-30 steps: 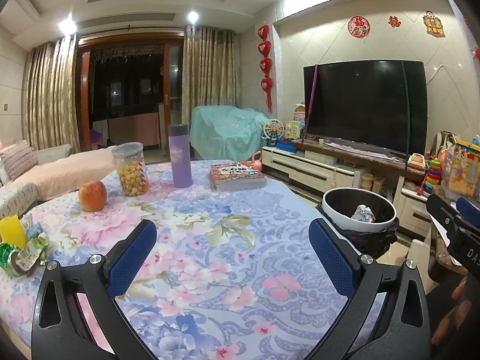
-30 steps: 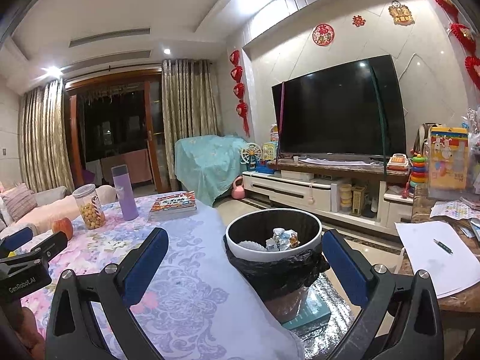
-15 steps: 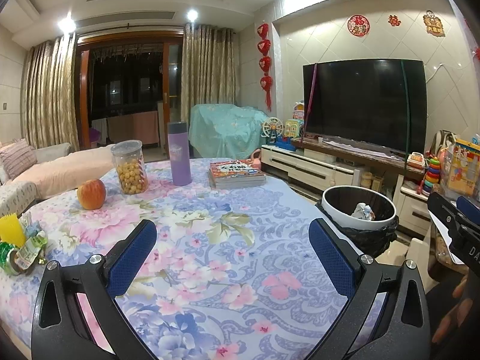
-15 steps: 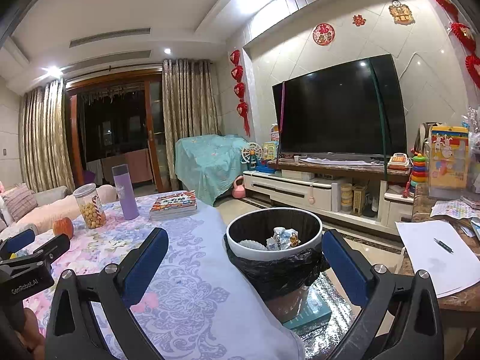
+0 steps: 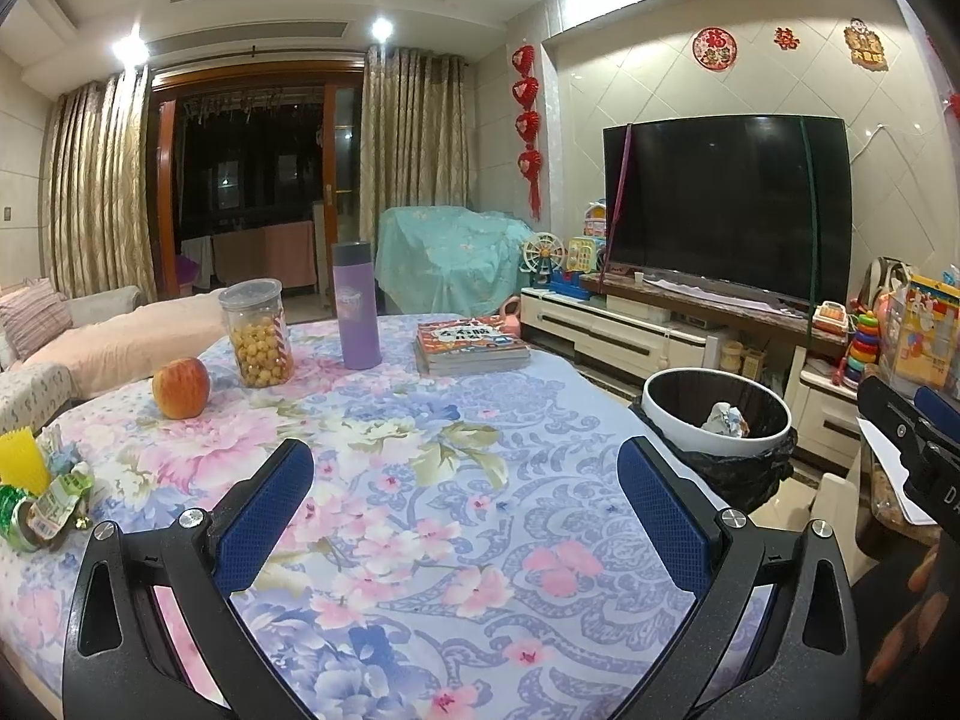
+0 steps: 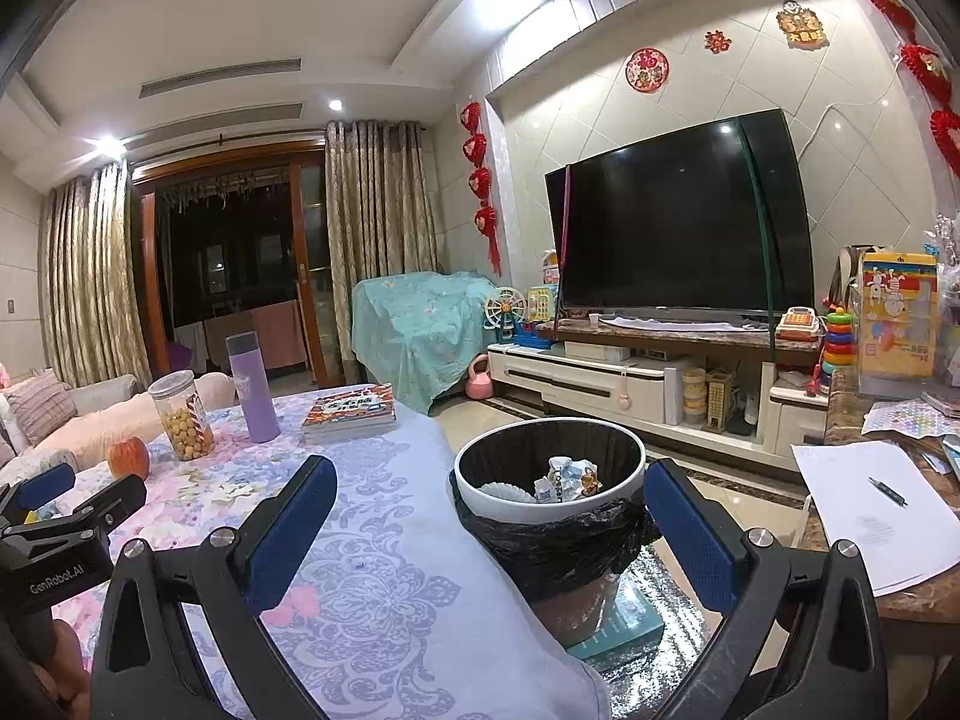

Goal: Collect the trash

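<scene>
Left hand-held gripper (image 5: pixel 465 516): spread, empty.
Right hand-held gripper (image 6: pixel 489 519): spread, empty.
Risk: wrappers (image 5: pixel 42 501) (bench (image 5: pixel 420 480) edge) may slip when pinched.

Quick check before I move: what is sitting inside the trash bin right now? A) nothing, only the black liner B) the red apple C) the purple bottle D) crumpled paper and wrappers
D: the right wrist view shows crumpled paper and wrappers inside the trash bin, while both grippers, left gripper and right gripper, hang open and hold nothing.
</scene>
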`<state>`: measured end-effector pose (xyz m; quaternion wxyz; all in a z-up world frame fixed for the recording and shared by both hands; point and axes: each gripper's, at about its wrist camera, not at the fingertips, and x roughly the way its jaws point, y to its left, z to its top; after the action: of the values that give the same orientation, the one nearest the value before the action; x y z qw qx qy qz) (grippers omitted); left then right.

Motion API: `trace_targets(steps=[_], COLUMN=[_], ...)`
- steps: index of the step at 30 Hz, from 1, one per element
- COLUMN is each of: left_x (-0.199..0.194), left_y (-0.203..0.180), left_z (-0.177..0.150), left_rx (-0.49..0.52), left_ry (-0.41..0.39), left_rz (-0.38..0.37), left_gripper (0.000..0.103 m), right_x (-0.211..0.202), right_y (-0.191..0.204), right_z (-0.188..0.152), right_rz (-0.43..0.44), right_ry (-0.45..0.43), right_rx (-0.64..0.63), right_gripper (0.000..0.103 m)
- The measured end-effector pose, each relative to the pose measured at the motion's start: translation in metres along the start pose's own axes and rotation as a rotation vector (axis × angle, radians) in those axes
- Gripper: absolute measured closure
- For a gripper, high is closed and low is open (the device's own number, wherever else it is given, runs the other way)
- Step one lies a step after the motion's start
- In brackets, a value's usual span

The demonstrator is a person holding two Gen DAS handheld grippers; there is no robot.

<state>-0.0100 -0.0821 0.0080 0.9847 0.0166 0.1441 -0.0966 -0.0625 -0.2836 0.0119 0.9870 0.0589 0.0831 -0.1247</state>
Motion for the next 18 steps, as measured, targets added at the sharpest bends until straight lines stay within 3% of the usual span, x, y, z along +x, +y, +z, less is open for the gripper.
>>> trace_targets(steps=[18], left_x=[0.0009], left_y=[-0.0008], left_z=[-0.0016], left_rx=[-0.001], left_ry=[0.003], left_rz=[-0.007], left_gripper=[0.0], right_x=[-0.0002], right_y=[0.0012], right_z=[0.0008], right_rz=[0.004], right_ry=[-0.004], right_rx=[0.001], right_gripper=[0.0])
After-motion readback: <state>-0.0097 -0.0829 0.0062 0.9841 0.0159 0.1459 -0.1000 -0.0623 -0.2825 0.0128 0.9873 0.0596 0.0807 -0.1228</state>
